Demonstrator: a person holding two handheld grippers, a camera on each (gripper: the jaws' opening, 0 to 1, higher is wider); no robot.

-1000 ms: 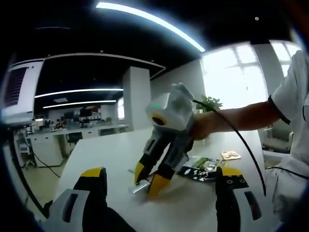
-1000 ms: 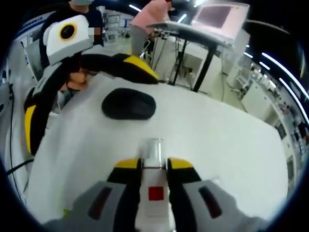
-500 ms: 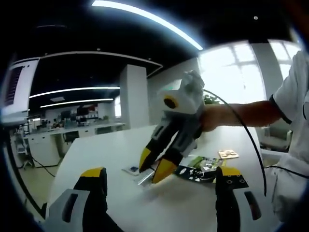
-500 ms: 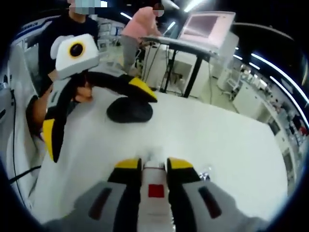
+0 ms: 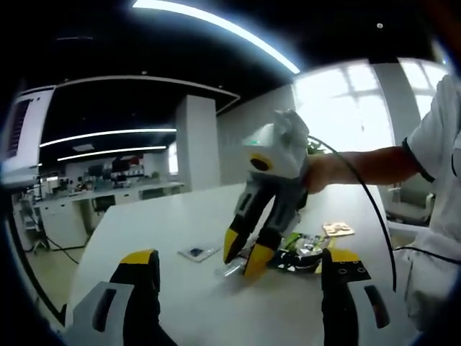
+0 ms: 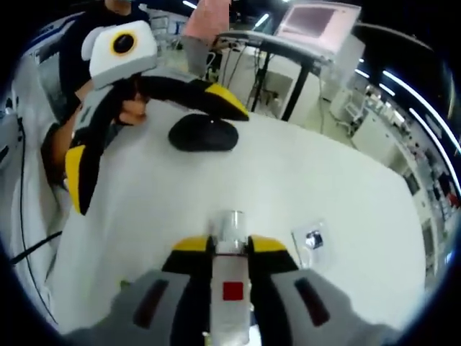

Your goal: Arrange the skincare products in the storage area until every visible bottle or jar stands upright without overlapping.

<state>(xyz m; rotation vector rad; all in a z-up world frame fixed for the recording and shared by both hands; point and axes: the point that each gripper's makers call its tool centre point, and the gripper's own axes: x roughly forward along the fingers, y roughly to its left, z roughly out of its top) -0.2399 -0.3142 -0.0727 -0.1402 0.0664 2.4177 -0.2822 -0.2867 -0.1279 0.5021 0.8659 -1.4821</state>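
A white bottle [image 6: 230, 288] with a red square label and a clear cap lies along the jaws of my right gripper [image 6: 229, 245], which is shut on it. In the left gripper view the right gripper [image 5: 247, 253] hangs over the white table [image 5: 180, 295], held by a person's hand, with the bottle's clear cap [image 5: 229, 270] poking out low near the tabletop. My left gripper [image 5: 241, 288] stands open with nothing between its yellow-tipped fingers [image 5: 140, 258]. In the right gripper view the left gripper [image 6: 151, 137] spreads wide at the upper left.
A black oval object [image 6: 204, 134] lies on the table [image 6: 346, 187] beyond the bottle. A small clear sachet [image 6: 313, 240] lies right of my right jaws. A green and black packet [image 5: 299, 249], a flat sachet [image 5: 198, 252] and a tan card [image 5: 340, 230] rest on the tabletop. People stand behind.
The right gripper, still holding the bottle, has shifted to the right and dipped lower toward the table beside the packet. The small sachet has come into the right gripper view.
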